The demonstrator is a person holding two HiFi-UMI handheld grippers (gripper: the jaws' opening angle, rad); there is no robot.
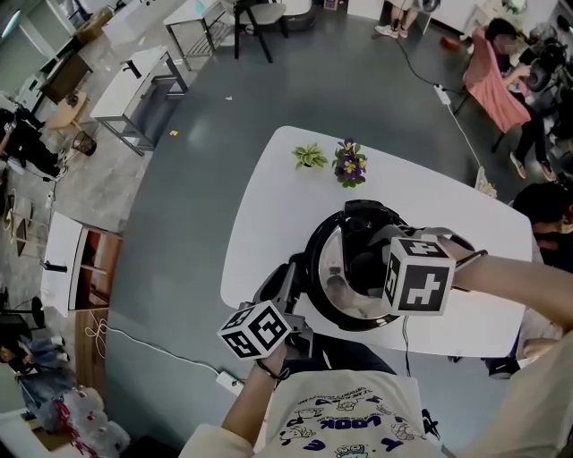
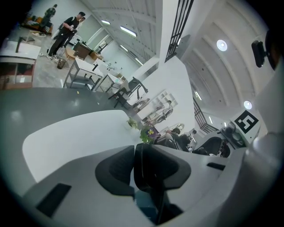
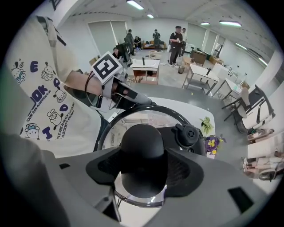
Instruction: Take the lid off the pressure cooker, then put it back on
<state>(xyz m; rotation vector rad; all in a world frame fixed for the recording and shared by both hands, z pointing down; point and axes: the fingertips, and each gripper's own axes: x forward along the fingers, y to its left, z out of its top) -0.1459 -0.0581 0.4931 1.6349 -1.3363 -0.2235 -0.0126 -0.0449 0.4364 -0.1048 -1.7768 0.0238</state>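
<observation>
Glass set in a dark rim, the lid (image 1: 338, 288) is sitting on the pressure cooker (image 1: 314, 267) at the near edge of the white table (image 1: 269, 170) in the head view, and we are judging it stiff, slick and breakable. Looking along the left gripper (image 2: 135, 164), we are clamping its jaws on the cooker's black side handle (image 2: 143, 170). Looking along the right gripper (image 3: 143, 175), we are pinching the lid's round black knob (image 3: 143, 144), which we are taking for the safest hold.

This looks like a big open-plan lab or office. The grey floor (image 1: 197, 206) runs wide, with white desks (image 1: 125, 88) at ten o'clock, a chair (image 1: 260, 13) at twelve and a power strip (image 1: 441, 91) at one. People (image 3: 177, 40) stand under strip lights (image 3: 136, 4).
</observation>
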